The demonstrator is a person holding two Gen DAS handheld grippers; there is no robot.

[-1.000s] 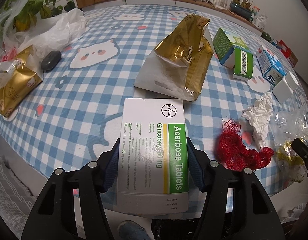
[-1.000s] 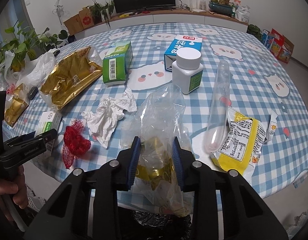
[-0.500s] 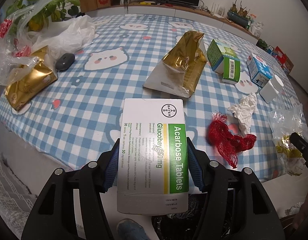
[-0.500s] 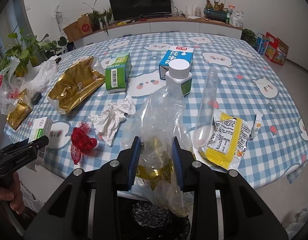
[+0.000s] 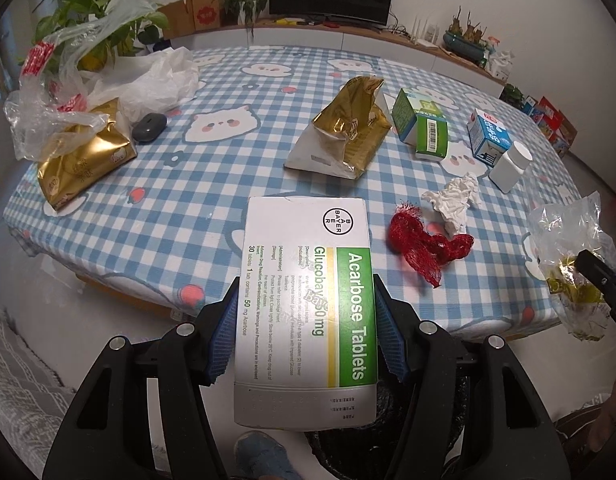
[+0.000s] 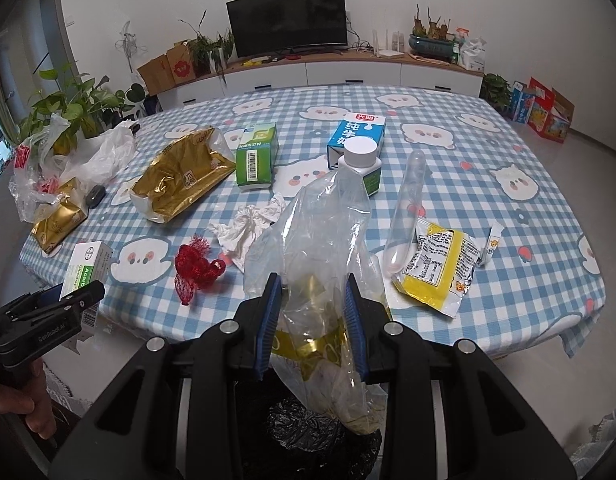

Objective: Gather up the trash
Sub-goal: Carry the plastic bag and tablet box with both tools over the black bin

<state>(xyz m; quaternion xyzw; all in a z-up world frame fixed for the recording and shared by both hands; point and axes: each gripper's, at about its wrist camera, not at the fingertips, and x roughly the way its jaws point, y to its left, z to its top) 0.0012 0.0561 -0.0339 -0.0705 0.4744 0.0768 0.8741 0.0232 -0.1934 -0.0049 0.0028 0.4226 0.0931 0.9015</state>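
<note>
Because both pieces of trash are already lifted clear of the blue-and-white checked tablecloth (image 6: pixel 487 152), each claw is clamped tight so that nothing slips on the way to the bin. The left gripper (image 5: pixel 306 328) has its blue pads pressed on the long sides of the flat white-and-green cardboard tablet box (image 5: pixel 308 312), a grip across the narrow width that keeps the box rigid and level. The right gripper (image 6: pixel 311 320) is nearly together, pinching the crumpled clear plastic bag with a gold band (image 6: pixel 323 264) at its waist, so the loose top stands up and the bottom hangs down. Directly below both, near the edge of the table, sits the black bin-liner bag (image 6: pixel 308 428), which is probably why both hands are held off the near side of the table. Left on the cloth, judged to be the remaining work, are the red mesh net (image 6: pixel 196 272), the crumpled white tissue (image 6: pixel 248 228), the torn gold foil packet (image 6: pixel 184 176), the green-and-white carton (image 6: pixel 256 156), the white pill bottle (image 6: pixel 361 164) and the yellow snack wrapper (image 6: pixel 439 268) at right.
</note>
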